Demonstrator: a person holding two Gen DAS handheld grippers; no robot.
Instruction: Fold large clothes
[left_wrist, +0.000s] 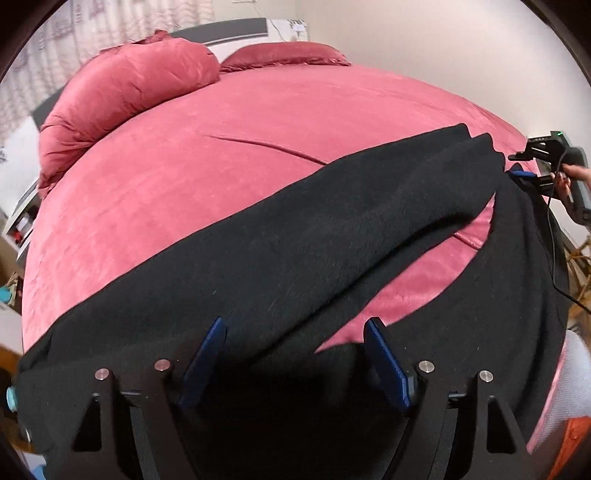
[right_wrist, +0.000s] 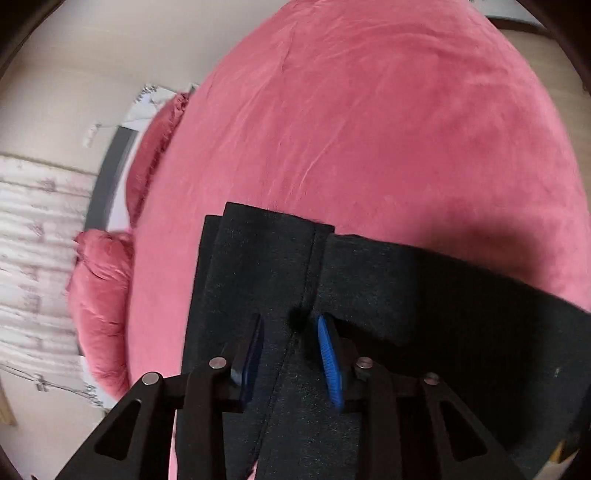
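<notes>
A large black garment (left_wrist: 295, 236) lies across the near part of a bed with a pink cover (left_wrist: 229, 122). My left gripper (left_wrist: 295, 332) is open, its blue pads either side of a fold at the garment's near end. My right gripper (right_wrist: 291, 328) is partly open around a seamed end of the garment (right_wrist: 280, 258). In the left wrist view the right gripper (left_wrist: 524, 173) sits at the garment's far right end, held by a hand. A strip of pink cover shows between two black layers.
A rolled pink duvet (left_wrist: 125, 96) and a pink pillow (left_wrist: 288, 55) lie at the head of the bed. A curtain (right_wrist: 33, 258) hangs beyond. A cable (left_wrist: 554, 258) trails from the right gripper. A bedside shelf (left_wrist: 22, 218) stands at the left.
</notes>
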